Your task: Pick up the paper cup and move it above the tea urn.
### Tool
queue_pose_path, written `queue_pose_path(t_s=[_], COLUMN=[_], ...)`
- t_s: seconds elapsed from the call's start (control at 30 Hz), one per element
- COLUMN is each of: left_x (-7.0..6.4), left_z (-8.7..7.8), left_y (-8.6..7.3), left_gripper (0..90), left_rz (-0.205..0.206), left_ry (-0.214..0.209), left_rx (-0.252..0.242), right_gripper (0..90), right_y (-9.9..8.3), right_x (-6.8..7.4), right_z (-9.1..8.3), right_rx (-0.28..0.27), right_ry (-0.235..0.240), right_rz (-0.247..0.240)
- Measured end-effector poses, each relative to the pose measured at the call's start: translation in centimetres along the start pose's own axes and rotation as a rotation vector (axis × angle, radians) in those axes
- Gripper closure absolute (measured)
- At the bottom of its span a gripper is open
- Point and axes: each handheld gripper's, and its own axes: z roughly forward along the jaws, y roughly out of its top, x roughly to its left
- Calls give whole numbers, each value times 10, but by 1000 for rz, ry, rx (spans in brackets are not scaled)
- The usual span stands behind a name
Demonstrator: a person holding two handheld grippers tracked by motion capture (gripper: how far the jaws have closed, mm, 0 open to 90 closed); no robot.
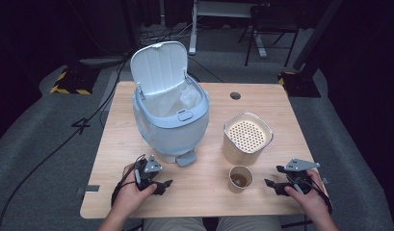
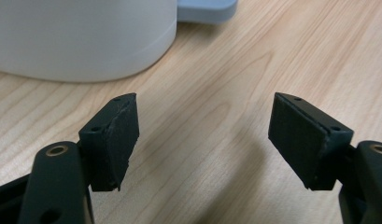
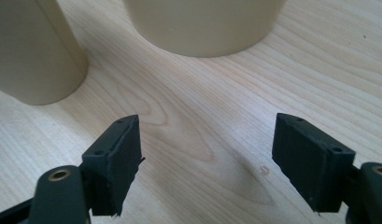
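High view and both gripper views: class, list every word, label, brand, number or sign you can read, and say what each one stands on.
No readable text anywhere.
Bin: no lettering shows; its front latch is blank.
Perforated container: no label shows.
Paper cup: plain.
Table: bare wood grain.
Black-and-yellow hazard stripes on the floor base: a warning pattern, no words.
Left tool and right tool: no markings.

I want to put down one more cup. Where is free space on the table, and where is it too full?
Bare wood lies between the left tool and the paper cup, and along the far right edge beyond the perforated container. The table's left strip beside the bin is narrow. It is crowded around cup and container, near the right tool.
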Motion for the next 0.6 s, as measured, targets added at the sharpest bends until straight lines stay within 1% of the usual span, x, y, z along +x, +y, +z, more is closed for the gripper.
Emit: queue_pose_path(t_s=[0.03,0.07,0.13,0.17,0.2,0.23,0.47,0.53,0.57,0.6], left_x=[-1,-1,0,0,1,1,1,1,1,1], left_z=[2,5,7,7,9,9,9,9,9,9], left_y=[-1,-2,-3,-3,-5,-5,-5,-5,-5,-5], left_gripper=[245,229,219,213,203,184,184,184,184,184], left_rz=[9,5,-6,-3,3,1,3,1,1,1], left_ry=[9,4,-8,-10,-14,-15,-14,-15,-15,-15], left_rx=[14,-9,-26,-31,-50,-52,-53,-52,-52,-52], right_gripper=[242,239,238,240,244,247,245,238,238,237], right_y=[0,1,2,2,2,3,6,10,12,12], right_x=[1,1,3,3,3,4,8,15,19,21], right_z=[-1,-1,-2,-3,-3,-3,-9,-10,-11,-11], right_rx=[-5,-10,-18,-17,-16,-16,-36,-27,-29,-30], right_ry=[-1,4,11,12,15,21,29,60,66,70], right_rz=[-3,-9,-12,-17,-20,-21,-41,-69,-86,-91])
